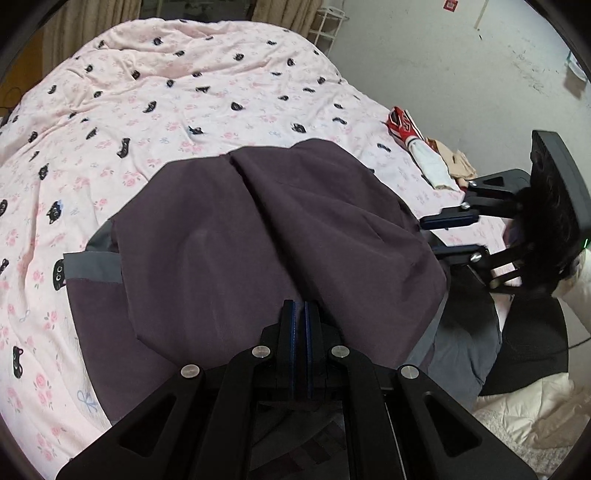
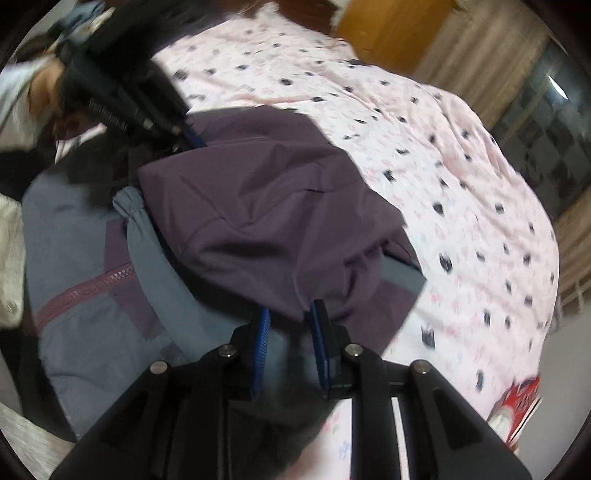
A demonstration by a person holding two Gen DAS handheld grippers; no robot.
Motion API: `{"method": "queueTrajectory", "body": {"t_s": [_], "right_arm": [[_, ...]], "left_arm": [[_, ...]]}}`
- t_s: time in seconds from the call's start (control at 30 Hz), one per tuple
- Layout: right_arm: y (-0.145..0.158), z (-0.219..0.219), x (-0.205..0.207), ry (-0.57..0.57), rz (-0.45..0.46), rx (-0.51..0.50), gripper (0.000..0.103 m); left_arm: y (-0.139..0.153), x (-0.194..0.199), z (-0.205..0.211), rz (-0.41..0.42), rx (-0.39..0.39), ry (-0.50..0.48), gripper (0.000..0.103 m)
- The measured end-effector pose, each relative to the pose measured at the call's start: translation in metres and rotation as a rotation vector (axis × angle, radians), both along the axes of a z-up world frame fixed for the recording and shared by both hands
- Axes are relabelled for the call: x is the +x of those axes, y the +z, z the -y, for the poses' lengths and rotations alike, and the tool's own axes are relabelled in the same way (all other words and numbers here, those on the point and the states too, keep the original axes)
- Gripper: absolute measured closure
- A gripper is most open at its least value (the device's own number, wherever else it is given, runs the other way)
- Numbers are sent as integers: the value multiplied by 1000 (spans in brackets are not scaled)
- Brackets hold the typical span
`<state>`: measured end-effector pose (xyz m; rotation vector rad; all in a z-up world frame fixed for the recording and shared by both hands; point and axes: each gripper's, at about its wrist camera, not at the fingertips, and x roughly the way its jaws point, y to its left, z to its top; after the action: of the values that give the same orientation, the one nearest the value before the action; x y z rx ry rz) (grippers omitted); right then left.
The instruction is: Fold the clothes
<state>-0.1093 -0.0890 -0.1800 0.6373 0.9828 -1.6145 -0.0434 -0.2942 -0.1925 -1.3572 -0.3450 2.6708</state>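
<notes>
We see a bed (image 1: pixel 192 96) w/ a pink cat-print cover filling most of the room, white wall (image 1: pixel 443 66) at its far edge, curtains (image 2: pixel 491 55) and a wood panel (image 2: pixel 388 26) beyond. The purple-grey jacket (image 1: pixel 258 229) lies bunched at the near edge, lots of bare cover past it; red/white clothes (image 1: pixel 410 136) sit apart by the wall side. Left gripper (image 1: pixel 300 306) jaws pressed together, pinching jacket fabric; right gripper (image 2: pixel 291 314) jaws spread, jacket hem between them, unpinched.
</notes>
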Motion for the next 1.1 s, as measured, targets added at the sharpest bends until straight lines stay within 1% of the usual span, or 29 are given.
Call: {"method": "queueTrajectory", "body": {"t_s": [0.07, 0.17, 0.27, 0.3, 0.43, 0.5, 0.57, 0.7, 0.77, 0.83, 0.93, 1.0, 1.1], "right_arm": [[15, -10, -12, -65, 97, -70, 79], [43, -17, -30, -168, 252, -216, 79], [58, -11, -33, -204, 399, -339, 79], [61, -8, -32, -210, 435, -365, 79], [46, 18, -10, -180, 480, -351, 79], [32, 29, -4, -178, 503, -316, 79], [20, 37, -1, -186, 502, -283, 79], [-3, 41, -5, -233, 495, -225, 79], [-13, 39, -6, -257, 482, -195, 79], [-23, 38, -10, -281, 462, -154, 80], [-37, 32, -15, -302, 470, -116, 80], [-42, 28, -18, -306, 480, -108, 80], [-39, 26, -20, -304, 487, -110, 80]], "left_arm": [[2, 4, -3, -21, -11, 16, 100], [5, 11, -7, -50, -27, 41, 100], [10, 17, -9, -79, -23, 77, 100], [11, 19, -9, -89, -19, 90, 100], [15, 24, -8, -121, 11, 130, 100], [17, 26, -7, -133, 32, 143, 100], [15, 26, -6, -137, 55, 148, 100], [-7, 18, -6, -72, 14, 160, 100], [-19, 17, -2, -42, 12, 172, 100], [-27, 18, 0, -34, 21, 179, 100], [-31, 20, -2, -34, 22, 177, 100], [-30, 21, -5, -37, 3, 170, 100], [-26, 23, -5, -45, 2, 173, 100]]}}
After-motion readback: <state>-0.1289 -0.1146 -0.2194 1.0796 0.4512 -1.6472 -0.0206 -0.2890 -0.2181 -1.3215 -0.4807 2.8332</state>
